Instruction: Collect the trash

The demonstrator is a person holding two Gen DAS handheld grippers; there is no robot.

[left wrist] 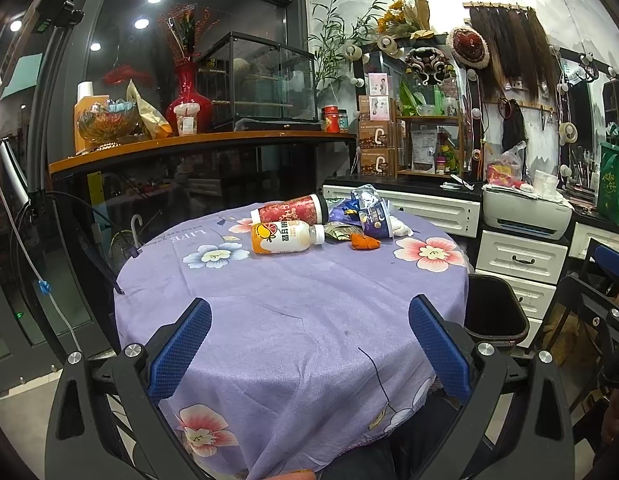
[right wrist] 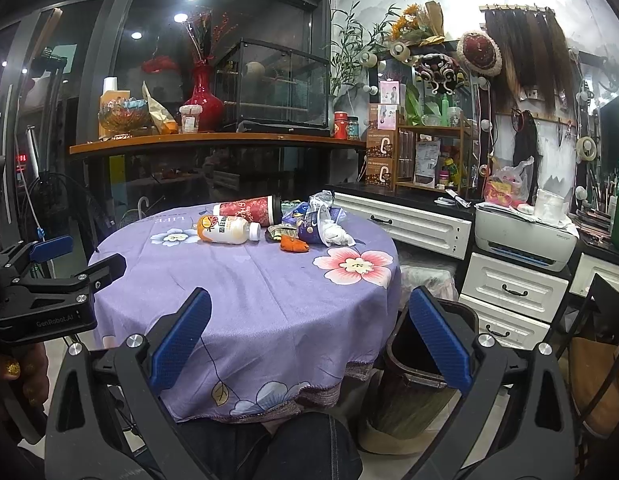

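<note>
A pile of trash lies at the far side of the round table (left wrist: 293, 320): a red paper cup with a black lid (left wrist: 289, 210), an orange and white drink bottle (left wrist: 285, 237), a blue yogurt cup (left wrist: 375, 222), crumpled wrappers (left wrist: 363, 196), white tissue (left wrist: 401, 226) and an orange scrap (left wrist: 364, 241). The same pile shows in the right wrist view: cup (right wrist: 249, 208), bottle (right wrist: 227, 230), yogurt cup (right wrist: 315, 226). My left gripper (left wrist: 309, 340) is open and empty over the near table. My right gripper (right wrist: 309, 336) is open and empty at the table's near right edge. A dark trash bin (right wrist: 421, 364) stands beside the table, also in the left wrist view (left wrist: 495, 312).
The table has a purple flowered cloth (right wrist: 269, 292). White drawer cabinets (right wrist: 513, 292) and a printer (right wrist: 525, 236) stand to the right. A wooden counter (left wrist: 197, 144) with a red vase (left wrist: 189, 96) is behind. The left gripper body (right wrist: 49, 296) shows at the right view's left edge. My knee (right wrist: 305, 444) is below.
</note>
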